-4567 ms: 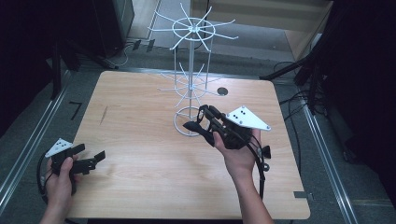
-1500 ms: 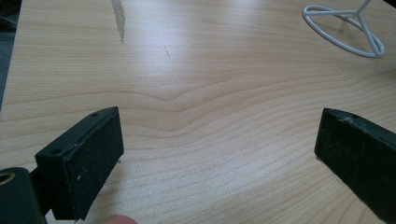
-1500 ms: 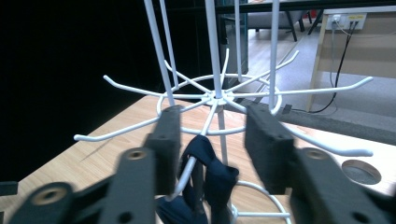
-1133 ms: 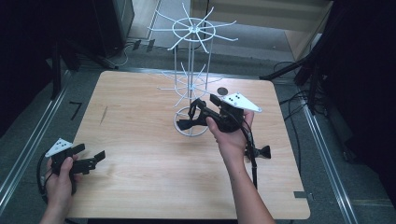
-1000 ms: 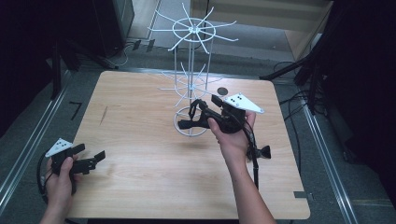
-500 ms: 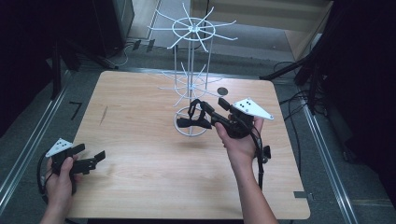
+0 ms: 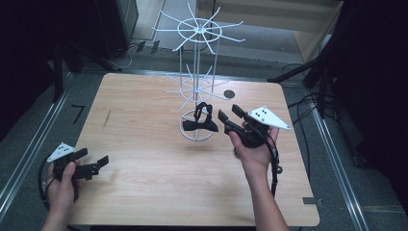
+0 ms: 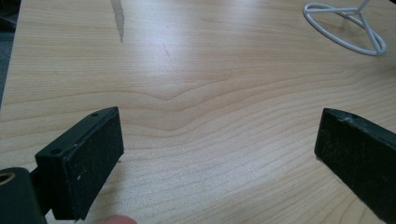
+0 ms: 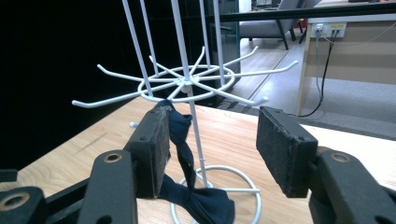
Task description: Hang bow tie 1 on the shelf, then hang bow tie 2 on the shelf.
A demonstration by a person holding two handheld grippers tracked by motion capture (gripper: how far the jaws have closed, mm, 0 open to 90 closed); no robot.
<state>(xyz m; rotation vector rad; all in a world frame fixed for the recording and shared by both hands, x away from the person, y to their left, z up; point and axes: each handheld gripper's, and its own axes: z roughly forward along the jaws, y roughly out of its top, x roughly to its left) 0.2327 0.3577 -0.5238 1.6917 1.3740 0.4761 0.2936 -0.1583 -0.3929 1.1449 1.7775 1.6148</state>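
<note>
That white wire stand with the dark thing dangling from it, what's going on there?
A person holds a pair of tongs in each hand at a wooden table. The right tongs are open beside the white wire rack, where a dark bow tie hangs from a lower hook, its bow down at the rack's ring base. The tongs appear to have let it go. The left tongs sit open near the table's front corner, holding nothing.

table (image 7: 144, 144): light wood | on it: white wire rack (image 7: 197, 86)

Dark navy bow tie (image 7: 201, 120) hangs from lower hook of white wire rack (image 7: 196, 86), bow on ring base.
</note>
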